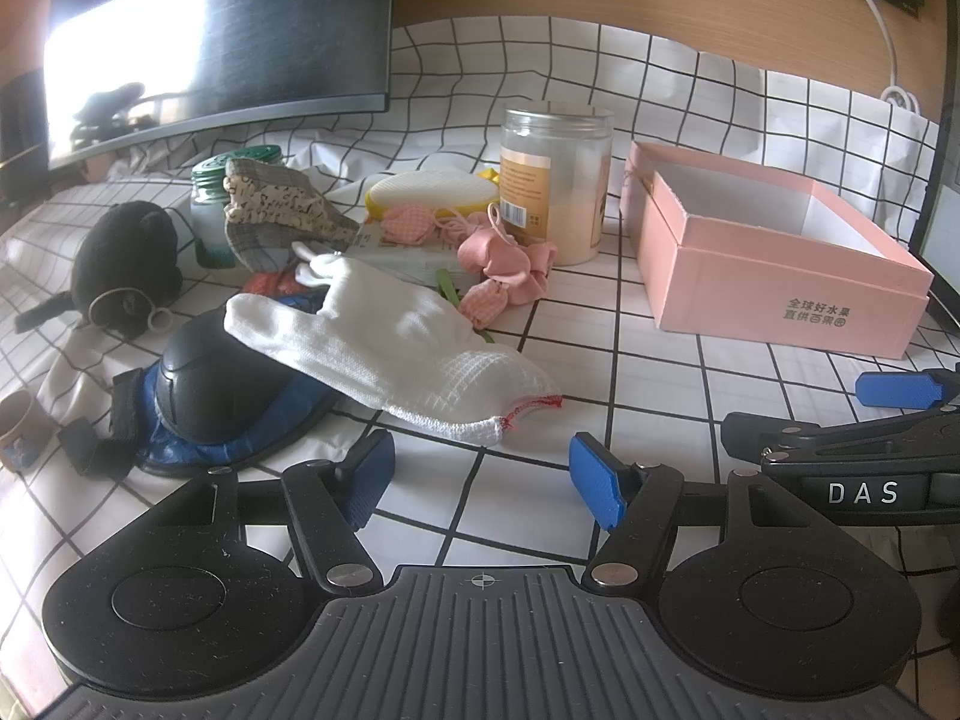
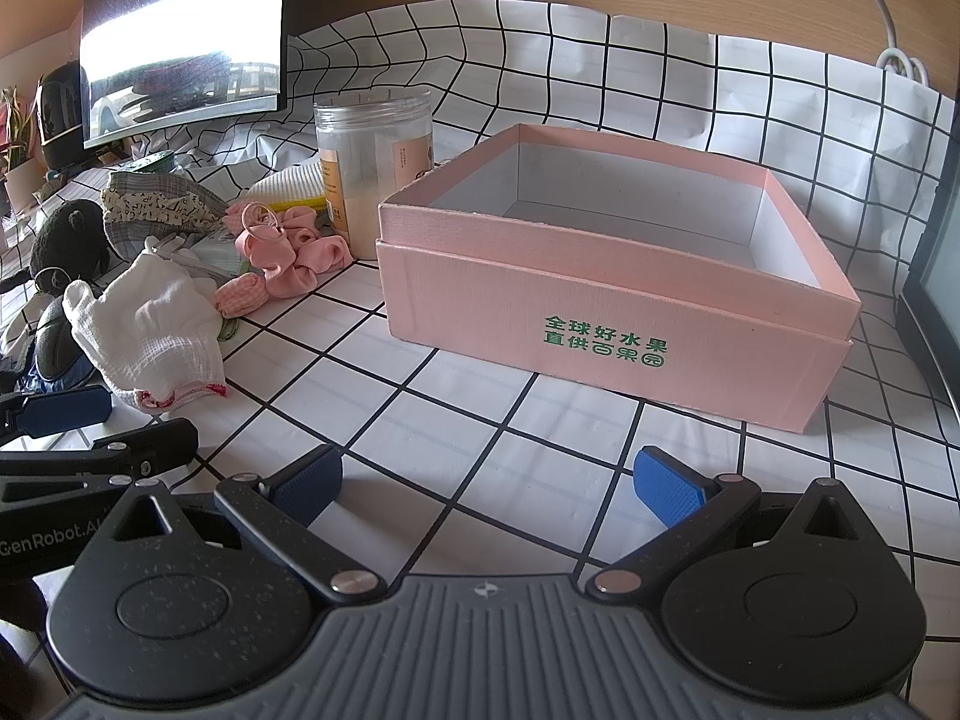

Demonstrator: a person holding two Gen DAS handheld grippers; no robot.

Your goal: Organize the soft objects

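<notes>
The white glove (image 1: pixel 384 348) is coarse knit cloth, and the pink box (image 2: pixel 612 276) is matt cardboard. The jar (image 1: pixel 555 177) is clear glossy plastic, and a smooth checked cloth (image 2: pixel 480 420) covers the bench.

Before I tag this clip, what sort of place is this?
Probably a home desk or table rather than a lab: a grid-patterned cloth covers it, a monitor stands at the back, and household clutter such as a white glove and pink box lies around.

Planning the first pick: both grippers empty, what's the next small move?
Probably ease the left gripper forward onto the white glove's red-stitched cuff. It's open, the cuff lies just ahead of it, and the pink box stands empty.
</notes>
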